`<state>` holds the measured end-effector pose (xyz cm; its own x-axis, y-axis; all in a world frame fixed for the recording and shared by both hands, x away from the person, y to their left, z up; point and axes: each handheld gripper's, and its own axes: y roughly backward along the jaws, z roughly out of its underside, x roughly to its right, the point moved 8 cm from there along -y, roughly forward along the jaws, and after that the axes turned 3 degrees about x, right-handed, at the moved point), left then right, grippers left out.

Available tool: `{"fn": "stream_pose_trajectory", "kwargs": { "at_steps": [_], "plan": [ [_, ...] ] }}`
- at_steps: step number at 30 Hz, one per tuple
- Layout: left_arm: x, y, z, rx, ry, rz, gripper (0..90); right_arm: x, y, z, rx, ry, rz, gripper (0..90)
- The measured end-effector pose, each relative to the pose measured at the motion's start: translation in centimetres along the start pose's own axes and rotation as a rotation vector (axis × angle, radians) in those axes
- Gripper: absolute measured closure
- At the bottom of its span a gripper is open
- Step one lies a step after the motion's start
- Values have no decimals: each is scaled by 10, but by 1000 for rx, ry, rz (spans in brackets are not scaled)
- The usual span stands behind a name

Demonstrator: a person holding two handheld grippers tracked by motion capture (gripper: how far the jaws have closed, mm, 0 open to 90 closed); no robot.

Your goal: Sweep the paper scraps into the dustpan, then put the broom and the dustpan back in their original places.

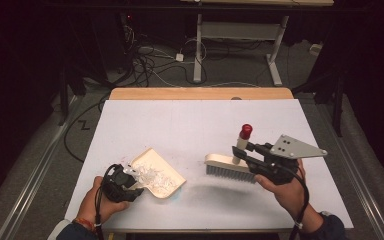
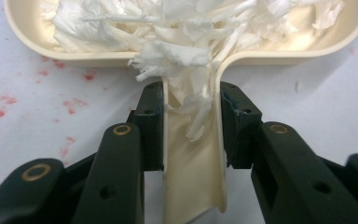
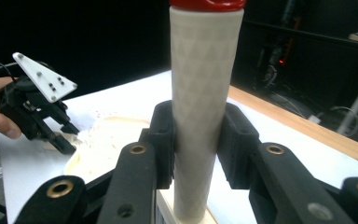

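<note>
In the high view, the left gripper (image 1: pixel 130 181) gripped the handle of a cream plastic dustpan (image 1: pixel 161 172) that lay flat on the white table (image 1: pixel 190 125), near its front left part, with shredded white paper scraps (image 1: pixel 152 176) heaped in it. The right gripper (image 1: pixel 245 152) held a cream hand brush with grey bristles and a red-capped handle (image 1: pixel 230 167) just above the table, well right of the dustpan, the handle upright.

In the left gripper view, the black jaws stood narrow, their pads pressed on either side of the dustpan's channel-shaped handle (image 2: pixel 193 172), and the paper scraps (image 2: pixel 191 51) spilled from the pan down into that handle.

In the right gripper view, the jaws were clamped on the brush's pale, patterned cylindrical handle (image 3: pixel 205 93), which rose upright between them; farther off at the left, the left gripper (image 3: pixel 63 140) sat at the dustpan (image 3: pixel 107 140).
</note>
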<state>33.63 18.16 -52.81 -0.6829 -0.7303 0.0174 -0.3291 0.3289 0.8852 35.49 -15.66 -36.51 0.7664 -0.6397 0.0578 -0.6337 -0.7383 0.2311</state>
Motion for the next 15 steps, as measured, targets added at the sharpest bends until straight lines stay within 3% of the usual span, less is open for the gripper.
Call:
{"fn": "stream_pose_trajectory", "kwargs": {
  "at_steps": [8, 15],
  "plan": [
    [-15, -2, -4, 51, 96, -46, 627, 30, 43, 12, -41, -51, 55, 701],
    [-32, -5, -10, 100, 202, -83, 627, 42, 60, 32, -180, -75, 6, 701]
  ]
}}
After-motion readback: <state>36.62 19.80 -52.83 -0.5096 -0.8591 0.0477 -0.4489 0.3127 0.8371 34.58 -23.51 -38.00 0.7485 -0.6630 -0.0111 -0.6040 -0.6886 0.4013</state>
